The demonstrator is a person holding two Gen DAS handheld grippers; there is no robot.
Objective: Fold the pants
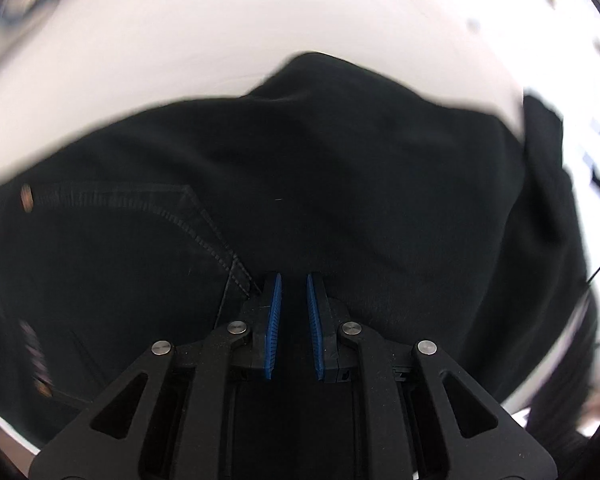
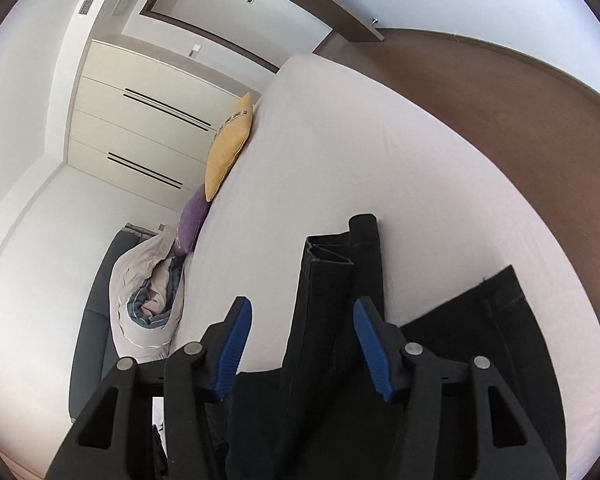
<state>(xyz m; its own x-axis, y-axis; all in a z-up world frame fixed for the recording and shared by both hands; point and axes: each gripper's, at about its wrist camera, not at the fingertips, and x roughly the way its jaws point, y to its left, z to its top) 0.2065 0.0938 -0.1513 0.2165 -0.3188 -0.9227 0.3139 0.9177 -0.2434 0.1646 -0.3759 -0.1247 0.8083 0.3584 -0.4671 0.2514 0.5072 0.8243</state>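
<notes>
Black pants (image 1: pixel 340 180) lie spread on a white bed sheet (image 1: pixel 180 40) and fill most of the left wrist view, with a stitched pocket seam at the left. My left gripper (image 1: pixel 293 278) points down into them, its blue pads nearly together with dark fabric pinched between. In the right wrist view a pant leg (image 2: pixel 332 280) with its hem end folded runs away from the camera over the bed (image 2: pixel 380 140). My right gripper (image 2: pixel 303 305) hovers over that leg, jaws apart, pads not touching it. Another part of the pants (image 2: pixel 480 320) lies to the right.
A yellow pillow (image 2: pixel 228 148) and a purple pillow (image 2: pixel 194 216) sit along one edge of the bed, with a bunched duvet (image 2: pixel 148 300) beside them. A cream wardrobe (image 2: pixel 140 120) stands beyond. A brown surface (image 2: pixel 500 92) borders the bed's other side.
</notes>
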